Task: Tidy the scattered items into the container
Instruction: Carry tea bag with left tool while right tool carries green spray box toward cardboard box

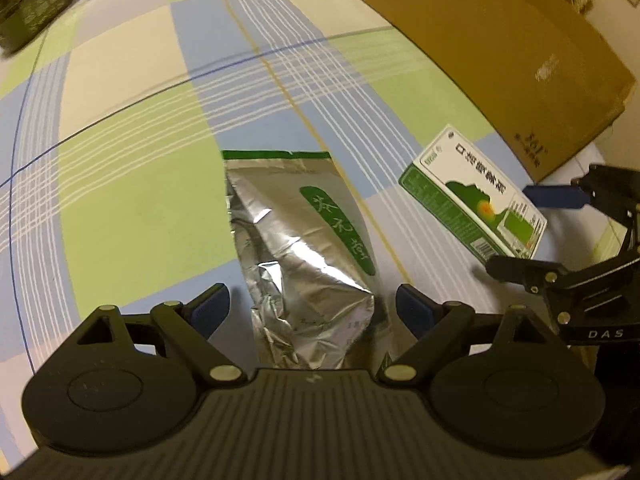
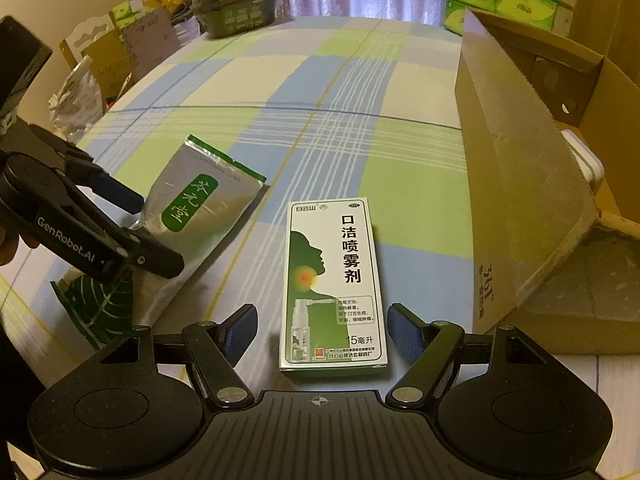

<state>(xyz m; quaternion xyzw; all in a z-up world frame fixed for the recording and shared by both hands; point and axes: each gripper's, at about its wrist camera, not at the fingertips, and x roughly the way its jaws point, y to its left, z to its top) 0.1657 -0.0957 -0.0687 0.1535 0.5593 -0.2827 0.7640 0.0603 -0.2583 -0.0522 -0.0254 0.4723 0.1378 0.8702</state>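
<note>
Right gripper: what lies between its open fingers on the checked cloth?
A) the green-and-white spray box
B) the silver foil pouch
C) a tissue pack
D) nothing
A: the right gripper is open astride the near end of the green-and-white spray box, not yet clamping it.

A plaid-covered surface with four things lying on it

We see a cloth (image 2: 352, 92) checked in green, blue and cream covering the surface. In the right wrist view, a white and green spray box (image 2: 334, 284) lies flat near 6 o'clock, a silver foil pouch (image 2: 192, 216) with a green label lies flat at 9 o'clock just beside it, a brown cardboard box (image 2: 532, 216) stands open at 3 o'clock, and a dark green carton (image 2: 236, 0) sits at the far edge near 11 o'clock.
</note>
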